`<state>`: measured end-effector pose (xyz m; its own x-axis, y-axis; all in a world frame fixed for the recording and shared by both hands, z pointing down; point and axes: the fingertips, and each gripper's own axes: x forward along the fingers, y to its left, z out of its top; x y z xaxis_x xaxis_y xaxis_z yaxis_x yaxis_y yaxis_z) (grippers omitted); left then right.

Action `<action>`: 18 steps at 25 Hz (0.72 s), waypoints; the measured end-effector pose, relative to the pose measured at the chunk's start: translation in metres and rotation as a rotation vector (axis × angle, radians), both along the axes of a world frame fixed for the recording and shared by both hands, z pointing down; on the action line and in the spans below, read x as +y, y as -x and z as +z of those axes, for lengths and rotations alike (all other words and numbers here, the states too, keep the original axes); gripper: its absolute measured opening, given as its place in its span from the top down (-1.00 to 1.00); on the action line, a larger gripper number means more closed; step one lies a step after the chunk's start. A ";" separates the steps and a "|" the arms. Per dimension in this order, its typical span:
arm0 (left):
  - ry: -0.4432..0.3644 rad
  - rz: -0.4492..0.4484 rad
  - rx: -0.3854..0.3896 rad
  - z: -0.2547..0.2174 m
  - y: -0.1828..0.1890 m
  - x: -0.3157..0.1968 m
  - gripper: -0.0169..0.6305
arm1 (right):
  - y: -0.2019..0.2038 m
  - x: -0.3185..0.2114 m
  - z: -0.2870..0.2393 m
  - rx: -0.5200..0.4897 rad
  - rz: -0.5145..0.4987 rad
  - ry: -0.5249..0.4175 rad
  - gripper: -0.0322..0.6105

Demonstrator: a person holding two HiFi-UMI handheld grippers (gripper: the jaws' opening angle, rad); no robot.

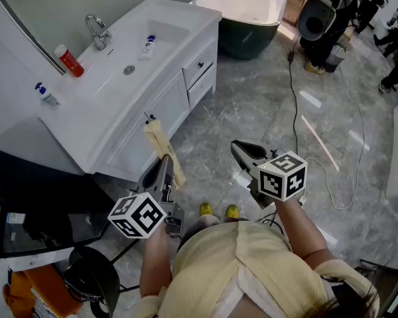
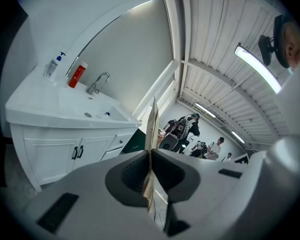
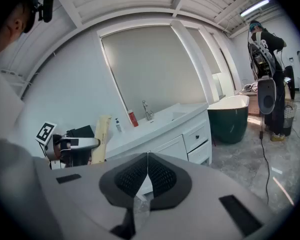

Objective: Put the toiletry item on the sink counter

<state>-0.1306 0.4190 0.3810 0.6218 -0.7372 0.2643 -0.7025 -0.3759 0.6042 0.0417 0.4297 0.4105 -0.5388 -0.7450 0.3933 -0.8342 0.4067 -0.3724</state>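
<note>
In the head view my left gripper [image 1: 164, 160] is shut on a flat beige packet [image 1: 160, 142] that sticks up past its jaws, in front of the white sink cabinet. Seen edge-on in the left gripper view, the packet [image 2: 151, 129] stands between the closed pads of the left gripper [image 2: 150, 153]. The white sink counter [image 1: 109, 121] lies ahead and to the left, apart from both grippers. My right gripper [image 1: 237, 147] hangs over the floor, jaws together on a thin clear wrapper [image 3: 140, 206] that dangles below the pads of the right gripper [image 3: 147, 156]. The right gripper view also catches the left gripper [image 3: 75, 144] and its packet [image 3: 101, 133].
On the counter stand a faucet [image 1: 96, 30], a red tube [image 1: 71, 61], a blue-capped bottle [image 1: 46, 97] and a small item [image 1: 148, 45] by the basin. A bathtub [image 1: 245, 8] is beyond. A black unit [image 1: 40, 197] sits left. A cable [image 1: 293, 105] crosses the floor; people stand far right.
</note>
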 end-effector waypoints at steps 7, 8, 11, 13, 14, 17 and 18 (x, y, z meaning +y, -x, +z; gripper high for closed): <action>-0.014 -0.012 -0.014 -0.001 0.021 -0.008 0.78 | 0.015 -0.012 -0.001 0.003 0.005 -0.005 0.81; -0.015 -0.009 -0.012 -0.002 0.023 -0.009 0.78 | 0.017 -0.013 -0.001 0.006 0.006 -0.004 0.81; -0.018 0.003 -0.008 -0.002 0.029 -0.011 0.78 | 0.025 -0.016 -0.001 0.015 0.003 -0.002 0.81; -0.020 0.011 -0.010 -0.001 0.032 -0.011 0.78 | 0.031 -0.018 -0.002 0.005 0.006 -0.005 0.81; -0.020 0.016 -0.010 0.000 0.034 -0.011 0.78 | 0.033 -0.018 -0.003 -0.007 0.010 -0.006 0.81; -0.017 0.030 -0.010 0.003 0.040 -0.011 0.78 | 0.040 -0.020 -0.002 -0.033 0.022 0.000 0.81; -0.016 0.034 -0.014 0.005 0.042 -0.011 0.78 | 0.043 -0.020 -0.001 -0.032 0.026 0.004 0.81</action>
<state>-0.1730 0.4084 0.3855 0.6432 -0.7197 0.2615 -0.6973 -0.4095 0.5883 -0.0008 0.4099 0.4096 -0.5316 -0.7575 0.3788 -0.8320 0.3835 -0.4008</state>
